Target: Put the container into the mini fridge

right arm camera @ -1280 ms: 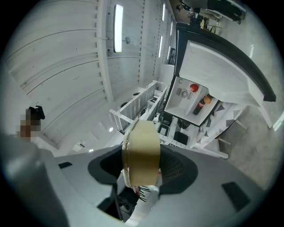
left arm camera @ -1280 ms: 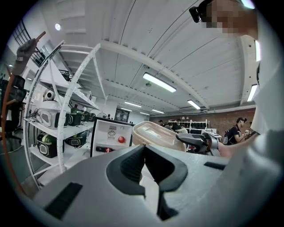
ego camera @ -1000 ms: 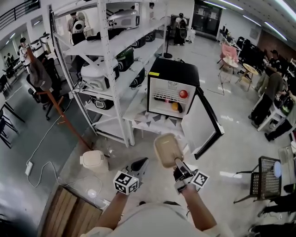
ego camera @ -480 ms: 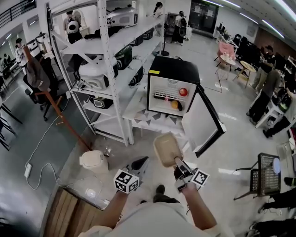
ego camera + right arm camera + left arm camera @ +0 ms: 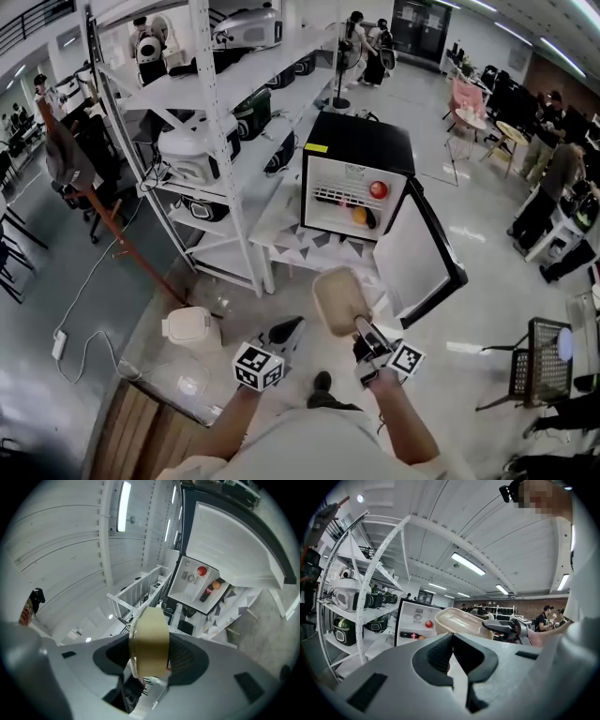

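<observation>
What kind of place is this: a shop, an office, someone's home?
Probably a large open-plan lab or workshop: tall white shelving loaded with appliances, a mini fridge standing open on a low table, and people busy in the background.

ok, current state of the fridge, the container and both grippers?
mini fridge: door swung wide open.
container: in the air, gripped at its near end, still outside the fridge.
right gripper: shut on the container.
left gripper: jaws together, empty.
</observation>
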`<state>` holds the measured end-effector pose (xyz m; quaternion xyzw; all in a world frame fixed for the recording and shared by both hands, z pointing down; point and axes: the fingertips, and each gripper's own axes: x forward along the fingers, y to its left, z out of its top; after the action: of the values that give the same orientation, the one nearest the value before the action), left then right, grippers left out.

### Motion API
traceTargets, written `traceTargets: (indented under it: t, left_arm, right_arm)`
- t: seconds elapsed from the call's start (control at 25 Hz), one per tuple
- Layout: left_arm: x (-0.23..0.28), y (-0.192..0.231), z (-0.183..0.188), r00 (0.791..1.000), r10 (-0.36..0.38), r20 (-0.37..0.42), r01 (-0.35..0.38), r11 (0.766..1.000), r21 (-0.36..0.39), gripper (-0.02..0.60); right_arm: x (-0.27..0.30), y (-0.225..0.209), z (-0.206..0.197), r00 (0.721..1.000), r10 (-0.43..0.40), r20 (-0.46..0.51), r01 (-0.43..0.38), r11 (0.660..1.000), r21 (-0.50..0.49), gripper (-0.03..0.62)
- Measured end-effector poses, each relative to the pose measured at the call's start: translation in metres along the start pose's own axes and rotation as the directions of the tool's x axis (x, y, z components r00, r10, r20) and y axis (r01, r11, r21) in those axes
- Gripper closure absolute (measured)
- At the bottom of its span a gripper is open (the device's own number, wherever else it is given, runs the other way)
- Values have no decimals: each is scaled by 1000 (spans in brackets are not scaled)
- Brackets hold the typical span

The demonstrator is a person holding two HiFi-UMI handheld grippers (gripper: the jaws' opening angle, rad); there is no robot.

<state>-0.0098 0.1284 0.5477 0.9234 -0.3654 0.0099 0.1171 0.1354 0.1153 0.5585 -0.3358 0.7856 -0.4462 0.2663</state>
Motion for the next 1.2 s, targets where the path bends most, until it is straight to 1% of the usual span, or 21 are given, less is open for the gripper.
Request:
traceTargets:
  t: [0.28, 0.6, 0.76, 0.96, 1.2]
  left_arm:
    - [45, 19, 9, 1000, 9, -11, -9, 1000, 15, 578]
    - [97, 35, 20, 998, 58, -8, -58, 998, 21, 577]
    - [122, 40, 25, 997, 77, -4, -77, 997, 26, 577]
    - [143, 46, 24, 995, 96, -10, -96, 995, 18, 577]
    - [157, 58, 15, 993, 108, -35, -109, 994, -1, 577]
  right_arm:
    - [31, -27, 34, 1000, 12, -15, -12, 1000, 14, 367]
    - [64, -48, 75, 997, 41, -68, -42, 999, -8, 367]
    - [76, -62, 92, 995, 51, -80, -51, 999, -1, 367]
    - [83, -82, 105, 995, 42, -91, -42, 999, 7, 367]
    - [91, -98, 110, 995, 33, -96, -30, 999, 39, 367]
